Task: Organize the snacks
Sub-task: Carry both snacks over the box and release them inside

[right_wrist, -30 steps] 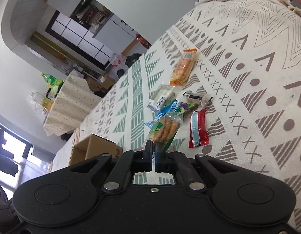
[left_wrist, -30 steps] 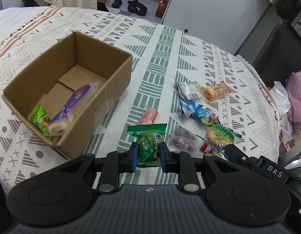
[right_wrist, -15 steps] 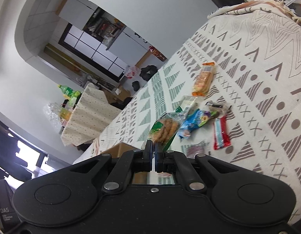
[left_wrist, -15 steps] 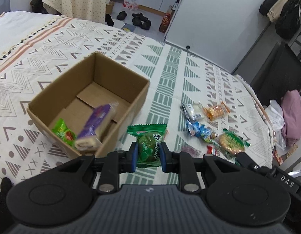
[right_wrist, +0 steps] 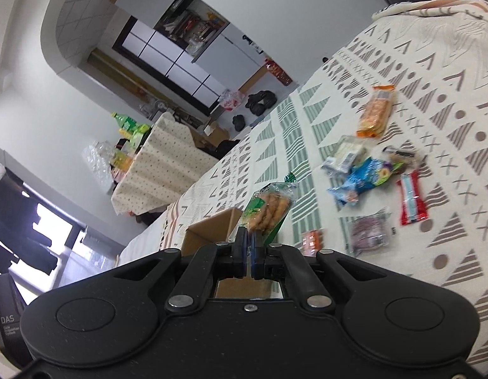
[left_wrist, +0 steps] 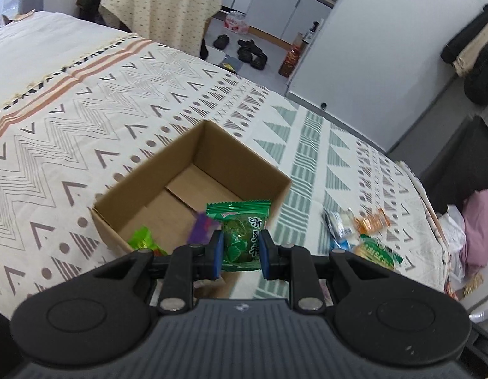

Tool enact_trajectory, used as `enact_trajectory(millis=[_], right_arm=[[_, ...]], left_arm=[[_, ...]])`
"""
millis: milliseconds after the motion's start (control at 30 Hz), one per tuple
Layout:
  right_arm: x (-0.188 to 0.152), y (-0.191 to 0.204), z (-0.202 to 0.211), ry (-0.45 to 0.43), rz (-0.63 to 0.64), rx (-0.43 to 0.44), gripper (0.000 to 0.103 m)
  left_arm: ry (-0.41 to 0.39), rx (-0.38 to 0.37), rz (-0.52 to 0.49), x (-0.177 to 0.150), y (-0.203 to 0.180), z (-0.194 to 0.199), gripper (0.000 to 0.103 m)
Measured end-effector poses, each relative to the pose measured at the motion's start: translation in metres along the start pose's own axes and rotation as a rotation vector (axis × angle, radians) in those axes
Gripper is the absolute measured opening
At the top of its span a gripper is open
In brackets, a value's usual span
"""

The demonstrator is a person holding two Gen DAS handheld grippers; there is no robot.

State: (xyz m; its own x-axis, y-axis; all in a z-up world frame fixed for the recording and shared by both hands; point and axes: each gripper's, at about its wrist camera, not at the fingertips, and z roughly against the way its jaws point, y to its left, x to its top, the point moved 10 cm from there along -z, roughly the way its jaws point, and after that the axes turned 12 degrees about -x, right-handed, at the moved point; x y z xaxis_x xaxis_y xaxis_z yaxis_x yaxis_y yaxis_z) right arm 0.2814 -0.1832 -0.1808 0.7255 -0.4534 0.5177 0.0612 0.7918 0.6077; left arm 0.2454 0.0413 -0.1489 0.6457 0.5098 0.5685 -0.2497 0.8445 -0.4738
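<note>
Left wrist view: my left tool pinches a green candy packet above the cardboard box on the bed. My right tool, jaws nearly together, grips a biscuit packet near the box.

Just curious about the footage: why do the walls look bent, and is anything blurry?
Left wrist view: the fisheye lens bows the room's edges, and the green snack packet looks sharp. Right wrist view: steeply tilted, the window at the left glares white, and the loose snacks on the bedspread look slightly smeared.
</note>
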Motion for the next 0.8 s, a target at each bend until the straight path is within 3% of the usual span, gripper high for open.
enact_trajectory(millis=[667,800], right_arm=[[-0.027,0.084,-0.039,0.059,0.117,0.018,0.002],[-0.035,0.099,-0.047,0.074,0.142,0.021,0.002]], left_arm=[[-0.008,0.003,0.128,0.028,0.065,-0.016,0.023],[-0.006,0.007,0.111,0.031,0.069,-0.012,0.03]])
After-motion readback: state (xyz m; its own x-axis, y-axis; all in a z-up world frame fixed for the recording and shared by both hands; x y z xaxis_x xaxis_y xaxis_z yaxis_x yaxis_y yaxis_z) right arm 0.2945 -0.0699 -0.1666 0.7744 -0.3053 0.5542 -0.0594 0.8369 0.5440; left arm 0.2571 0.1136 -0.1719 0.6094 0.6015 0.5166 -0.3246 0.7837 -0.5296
